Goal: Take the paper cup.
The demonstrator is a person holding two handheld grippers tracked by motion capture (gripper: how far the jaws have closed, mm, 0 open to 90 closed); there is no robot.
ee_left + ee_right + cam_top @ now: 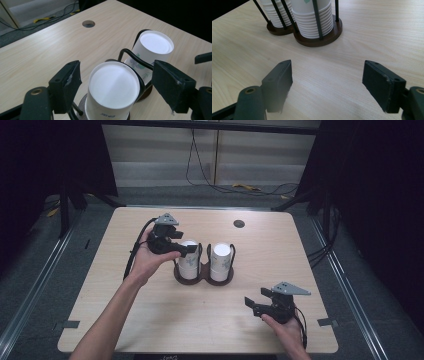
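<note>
Left gripper view: the left gripper's [116, 82] jaws are spread wide around the near cup stack [113, 91], apart from it, in the rack [203, 275]. Nearer the person than the rack, the right gripper [257, 305] is held open above the table [150, 315].

This looks like a lab or recording studio set up for filming rather than a home or office. A plain light-wood surface [150, 320] with a cable grommet hole [239, 224] stands alone on grey carpet [35, 270], closed in by black curtains [45, 155] on both sides, with metal rails [30, 295] along the floor. Loose cables [210, 180] trail across the floor at the back, tape marks [67, 324] sit at the surface's near corners, and each hand-held gripper [172, 245] carries its own cable.
</note>
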